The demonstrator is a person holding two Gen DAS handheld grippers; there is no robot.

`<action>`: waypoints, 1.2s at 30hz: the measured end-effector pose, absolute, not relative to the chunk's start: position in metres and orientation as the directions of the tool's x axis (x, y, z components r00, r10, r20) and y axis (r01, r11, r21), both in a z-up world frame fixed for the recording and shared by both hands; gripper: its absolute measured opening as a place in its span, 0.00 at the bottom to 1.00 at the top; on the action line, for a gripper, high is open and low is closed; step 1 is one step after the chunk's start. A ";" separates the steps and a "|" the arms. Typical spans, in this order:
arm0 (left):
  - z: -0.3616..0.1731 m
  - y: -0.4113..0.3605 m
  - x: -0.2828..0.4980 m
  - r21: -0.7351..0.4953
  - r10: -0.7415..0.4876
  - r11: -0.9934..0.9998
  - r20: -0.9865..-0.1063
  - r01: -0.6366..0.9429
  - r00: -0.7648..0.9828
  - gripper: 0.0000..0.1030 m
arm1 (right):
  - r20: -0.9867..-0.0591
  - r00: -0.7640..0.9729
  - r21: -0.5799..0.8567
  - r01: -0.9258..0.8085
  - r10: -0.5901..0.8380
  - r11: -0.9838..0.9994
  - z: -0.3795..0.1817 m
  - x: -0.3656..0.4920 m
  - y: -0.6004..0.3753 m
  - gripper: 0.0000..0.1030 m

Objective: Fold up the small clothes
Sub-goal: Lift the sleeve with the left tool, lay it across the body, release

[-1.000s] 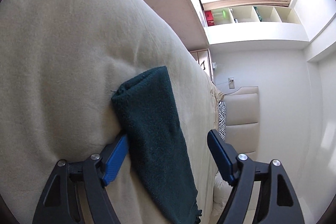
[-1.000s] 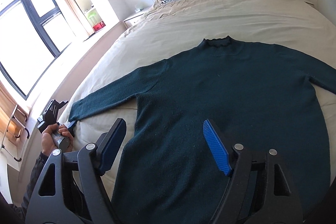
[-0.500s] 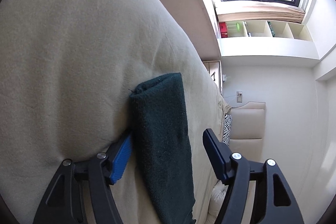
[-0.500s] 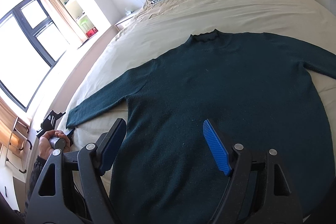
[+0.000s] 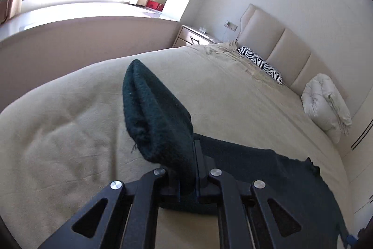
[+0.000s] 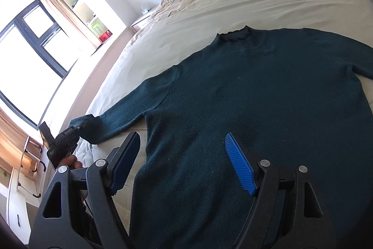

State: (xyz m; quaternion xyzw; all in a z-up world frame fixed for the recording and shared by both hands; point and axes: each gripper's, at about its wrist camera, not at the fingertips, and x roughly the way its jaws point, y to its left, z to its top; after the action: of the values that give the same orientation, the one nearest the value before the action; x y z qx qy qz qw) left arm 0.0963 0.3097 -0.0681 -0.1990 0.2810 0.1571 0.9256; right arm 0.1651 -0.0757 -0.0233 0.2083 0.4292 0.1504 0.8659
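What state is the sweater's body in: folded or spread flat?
Spread flat: the sweater lies open on the bed, only its sleeve cuff lifted.

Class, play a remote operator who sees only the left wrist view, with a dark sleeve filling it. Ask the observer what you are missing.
Operator: Where is the right hand-held gripper?
Observer: The right hand-held gripper hangs over the sweater's lower body, near its left side seam.
Operator: Is it holding cloth?
Observer: No, its jaws stand open, with nothing between the pads.
Operator: How does the rest of the sweater lie?
Observer: Flat on the bed, collar toward the headboard; only the sleeve cuff in the left hand-held gripper is raised off the cover.
Operator: Has my gripper closed?
Observer: Yes, its jaws have just closed on the cuff.
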 end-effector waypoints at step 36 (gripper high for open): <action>-0.065 0.103 0.091 0.381 0.186 0.925 -0.481 0.013 0.857 0.65 | -0.567 0.228 0.798 -0.086 0.791 0.597 -0.098 0.332 0.018 0.07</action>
State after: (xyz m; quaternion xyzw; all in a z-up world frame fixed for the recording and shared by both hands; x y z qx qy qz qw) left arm 0.0910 0.1027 -0.0646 0.1887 0.2637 0.0459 0.9449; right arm 0.3320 0.0184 -0.0977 0.3268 0.5395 0.3078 0.7123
